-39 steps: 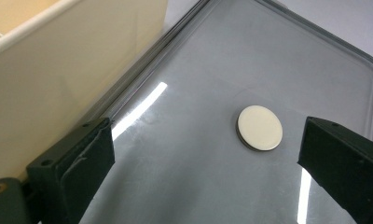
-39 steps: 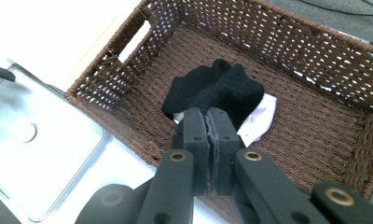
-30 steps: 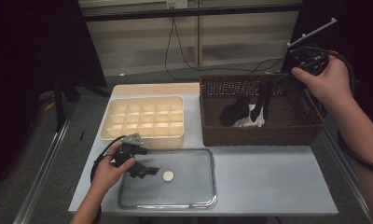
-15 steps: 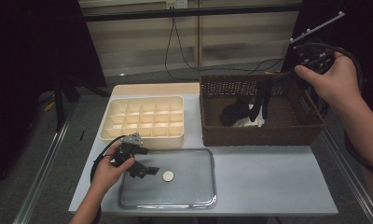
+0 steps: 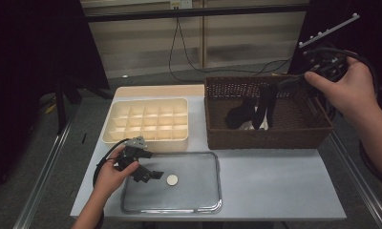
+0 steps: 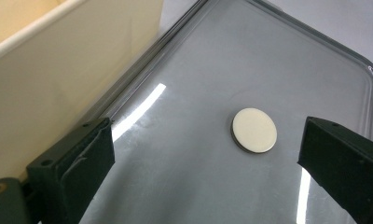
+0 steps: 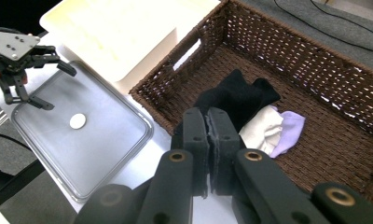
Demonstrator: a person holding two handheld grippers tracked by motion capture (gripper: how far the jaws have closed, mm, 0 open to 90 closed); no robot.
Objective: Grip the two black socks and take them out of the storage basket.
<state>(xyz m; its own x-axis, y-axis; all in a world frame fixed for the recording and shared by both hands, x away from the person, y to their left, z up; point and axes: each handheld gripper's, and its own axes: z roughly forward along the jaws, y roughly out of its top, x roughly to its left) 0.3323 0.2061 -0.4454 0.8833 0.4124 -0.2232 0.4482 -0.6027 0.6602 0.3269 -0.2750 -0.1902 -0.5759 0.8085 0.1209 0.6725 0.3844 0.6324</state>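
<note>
My right gripper (image 5: pixel 281 84) is raised over the brown wicker basket (image 5: pixel 323 129), held by a hand at the far right. Its jaws are shut on a black sock (image 5: pixel 268 102) that hangs down into the basket. In the right gripper view the closed jaws (image 7: pixel 208 128) cover the held sock; more black (image 7: pixel 236 95), white (image 7: pixel 263 128) and lilac (image 7: pixel 289 126) socks lie on the basket floor. My left gripper (image 5: pixel 151 175) rests open over the left end of the clear tray (image 5: pixel 198 202). A small white disc (image 6: pixel 253 129) lies on the tray just ahead of its jaws.
A cream box with several compartments (image 5: pixel 148 121) stands behind the tray, left of the basket. Bare grey tabletop (image 5: pixel 275 181) stretches in front of the basket. Cables (image 5: pixel 184 43) hang behind the table; dark floor borders both sides.
The right hand has risen and shifted right, lifting the black sock higher over the basket. The left hand and the disc stayed put.
</note>
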